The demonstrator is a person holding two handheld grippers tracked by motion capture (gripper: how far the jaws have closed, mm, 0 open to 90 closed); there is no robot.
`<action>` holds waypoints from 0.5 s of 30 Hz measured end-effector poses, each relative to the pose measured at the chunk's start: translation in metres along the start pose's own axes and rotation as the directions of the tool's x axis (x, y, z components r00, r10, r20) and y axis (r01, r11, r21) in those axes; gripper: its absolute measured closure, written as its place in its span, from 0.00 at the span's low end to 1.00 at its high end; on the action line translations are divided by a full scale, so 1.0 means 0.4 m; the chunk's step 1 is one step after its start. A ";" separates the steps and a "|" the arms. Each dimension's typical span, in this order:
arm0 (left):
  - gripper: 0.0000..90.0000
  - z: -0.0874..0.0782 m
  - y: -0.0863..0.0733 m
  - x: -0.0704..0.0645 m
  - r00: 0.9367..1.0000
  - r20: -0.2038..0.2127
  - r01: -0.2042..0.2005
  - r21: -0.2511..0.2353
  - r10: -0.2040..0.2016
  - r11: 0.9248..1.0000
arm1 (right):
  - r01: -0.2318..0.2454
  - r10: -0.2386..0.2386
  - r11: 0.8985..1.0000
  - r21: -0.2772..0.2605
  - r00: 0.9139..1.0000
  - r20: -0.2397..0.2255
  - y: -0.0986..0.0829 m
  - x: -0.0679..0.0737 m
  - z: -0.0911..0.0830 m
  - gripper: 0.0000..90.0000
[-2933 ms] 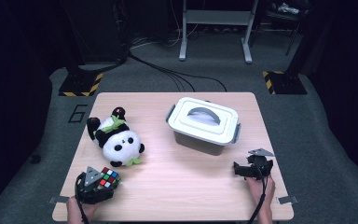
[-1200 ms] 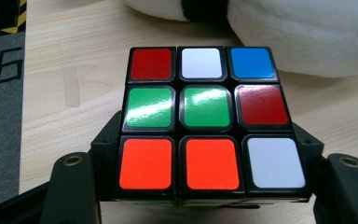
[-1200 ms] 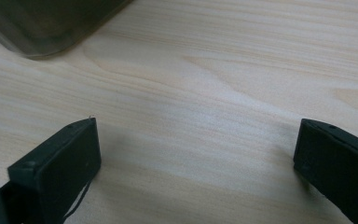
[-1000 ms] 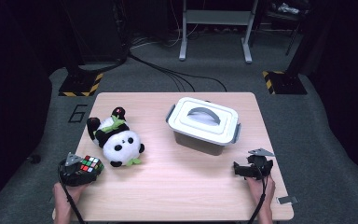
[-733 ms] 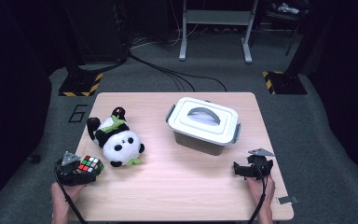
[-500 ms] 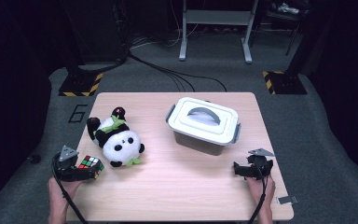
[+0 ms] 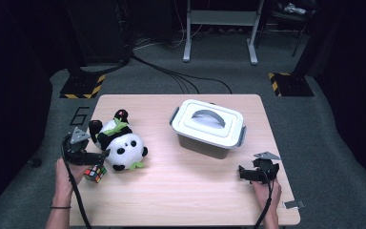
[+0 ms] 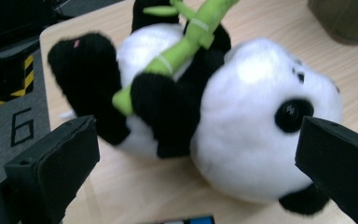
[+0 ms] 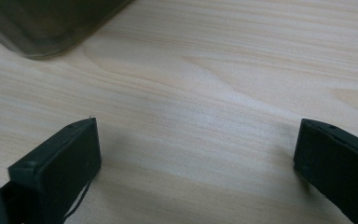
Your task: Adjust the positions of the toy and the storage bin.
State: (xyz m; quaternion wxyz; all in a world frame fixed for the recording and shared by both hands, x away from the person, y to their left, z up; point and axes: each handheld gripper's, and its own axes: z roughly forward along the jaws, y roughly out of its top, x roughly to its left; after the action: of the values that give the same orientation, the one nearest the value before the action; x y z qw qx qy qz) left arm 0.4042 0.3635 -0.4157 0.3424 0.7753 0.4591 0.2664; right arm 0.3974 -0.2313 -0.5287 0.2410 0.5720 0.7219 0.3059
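From above, our left tool hangs released, aimed at the plush panda just ahead; the puzzle cube lies on the surface right under it. A "6" marks the floor.

The left gripper view frames the panda between spread jaws, ready to grasp.

Our right tool idles released over bare wood.

A black-and-white plush panda with a bright green bamboo stalk is seen on a pale, wood-grained table. A multicoloured puzzle cube with red, blue, green and yellow squares is seen. A grey plastic box is topped by a white lid.
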 end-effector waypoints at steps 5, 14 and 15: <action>0.00 0.034 0.051 0.001 0.999 0.016 -0.034 0.001 0.034 0.999 | 0.000 0.000 1.000 0.000 1.000 0.000 0.000 0.000 0.000 0.00; 0.04 0.093 0.105 0.006 0.996 0.043 -0.072 0.007 0.072 0.997 | -0.005 0.005 1.000 0.003 1.000 0.000 0.000 0.001 -0.001 0.00; 0.05 0.097 0.110 0.005 0.996 0.047 -0.077 0.010 0.076 0.997 | -0.001 0.001 1.000 0.001 1.000 -0.001 0.000 0.000 0.000 0.00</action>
State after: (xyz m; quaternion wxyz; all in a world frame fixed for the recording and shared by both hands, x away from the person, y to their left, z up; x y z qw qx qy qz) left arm 0.4568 0.3392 -0.4057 0.3380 0.8003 0.4225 0.2583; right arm 0.3973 -0.2313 -0.5286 0.2405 0.5724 0.7218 0.3059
